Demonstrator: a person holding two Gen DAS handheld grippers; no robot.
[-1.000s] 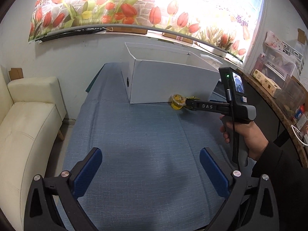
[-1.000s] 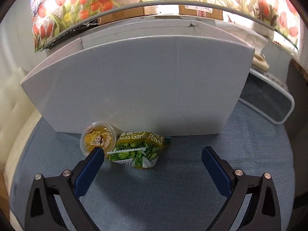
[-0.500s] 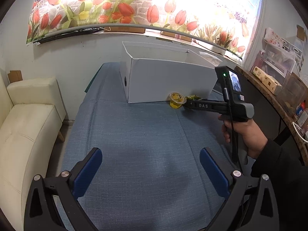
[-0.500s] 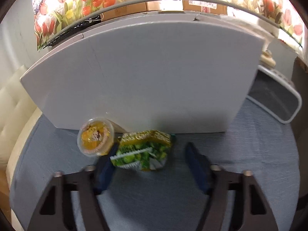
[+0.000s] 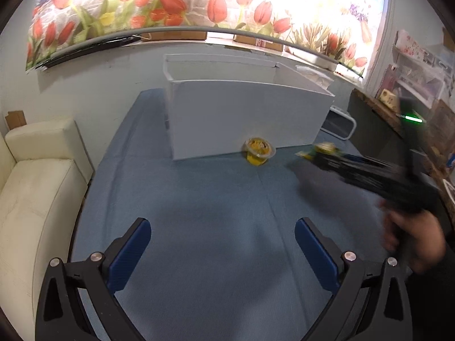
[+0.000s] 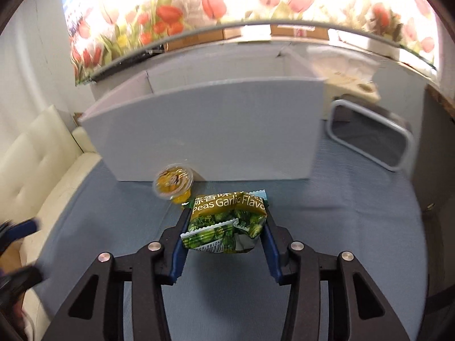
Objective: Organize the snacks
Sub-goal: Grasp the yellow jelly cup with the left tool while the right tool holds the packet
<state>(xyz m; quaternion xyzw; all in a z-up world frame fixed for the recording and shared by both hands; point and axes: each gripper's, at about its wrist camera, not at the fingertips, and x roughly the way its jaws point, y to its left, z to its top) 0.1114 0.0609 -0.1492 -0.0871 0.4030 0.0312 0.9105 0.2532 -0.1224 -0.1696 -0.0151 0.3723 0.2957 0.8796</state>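
Pea bag (image 6: 226, 224) clamped between right gripper (image 6: 224, 238) pads, lifted off blue worktop (image 6: 341, 227). Label reads "Peas Garlic Flavo". Left gripper (image 5: 221, 244) spread, grasping nothing.

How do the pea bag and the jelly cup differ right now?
The pea bag is a flat green and gold foil pouch; the jelly cup is a round clear tub with yellow contents. The pea bag is clamped between the fingers of the right gripper and looks lifted off the cloth; the jelly cup sits on the blue cloth, ungripped, close to the white box. Both are in front of that box.
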